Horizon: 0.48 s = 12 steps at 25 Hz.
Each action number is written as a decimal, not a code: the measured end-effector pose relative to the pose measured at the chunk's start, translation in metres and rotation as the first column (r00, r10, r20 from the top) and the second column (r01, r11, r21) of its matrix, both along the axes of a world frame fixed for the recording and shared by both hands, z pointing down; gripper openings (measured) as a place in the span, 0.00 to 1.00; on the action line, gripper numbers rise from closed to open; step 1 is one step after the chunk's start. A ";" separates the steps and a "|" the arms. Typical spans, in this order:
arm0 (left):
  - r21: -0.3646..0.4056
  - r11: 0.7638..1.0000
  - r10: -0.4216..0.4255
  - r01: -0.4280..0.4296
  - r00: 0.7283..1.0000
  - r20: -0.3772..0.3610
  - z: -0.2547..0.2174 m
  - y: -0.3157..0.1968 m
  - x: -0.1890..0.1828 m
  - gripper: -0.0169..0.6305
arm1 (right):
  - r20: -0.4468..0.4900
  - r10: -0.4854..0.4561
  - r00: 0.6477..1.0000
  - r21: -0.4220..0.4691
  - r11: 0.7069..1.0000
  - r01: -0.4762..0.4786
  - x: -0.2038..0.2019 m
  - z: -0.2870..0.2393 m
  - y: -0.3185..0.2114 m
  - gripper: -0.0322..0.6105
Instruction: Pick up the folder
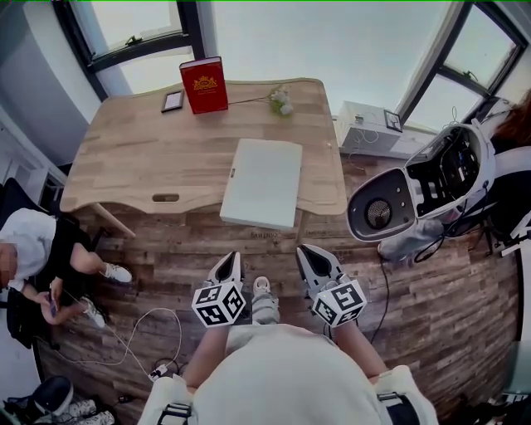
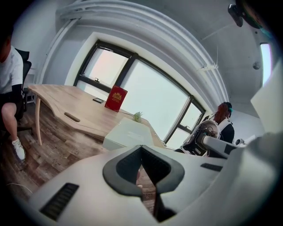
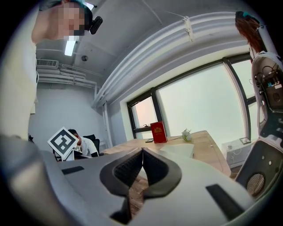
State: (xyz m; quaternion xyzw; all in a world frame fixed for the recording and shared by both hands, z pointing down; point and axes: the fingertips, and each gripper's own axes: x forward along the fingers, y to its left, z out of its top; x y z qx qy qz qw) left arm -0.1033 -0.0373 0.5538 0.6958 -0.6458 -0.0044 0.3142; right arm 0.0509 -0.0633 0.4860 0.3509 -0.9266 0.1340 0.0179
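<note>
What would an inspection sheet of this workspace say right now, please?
Surface: wooden table, mostly bare.
Job's things: white folder lies flat on the table, its near edge just past the table's edge, not gripped.
Clutter: red book standing upright at the far edge; small flat device beside it; flower sprig.
Grippers: left tongs and right tongs both shut and empty, short of the table.
Cables: white cable looping across the floor.
Surroundings: seated person at left, white machine at right, windows behind.
</note>
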 end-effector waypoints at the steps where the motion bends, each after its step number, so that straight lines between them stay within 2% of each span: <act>1: -0.003 1.000 0.002 -0.002 1.000 -0.003 0.001 -0.007 -0.001 0.06 | -0.001 -0.001 1.000 -0.002 1.000 0.001 -0.002 0.000 -0.006 0.08; 12: -0.044 0.998 0.035 -0.038 0.997 -0.061 0.003 -0.083 -0.012 0.06 | -0.015 -0.003 1.000 0.007 1.000 0.003 -0.026 -0.017 -0.077 0.08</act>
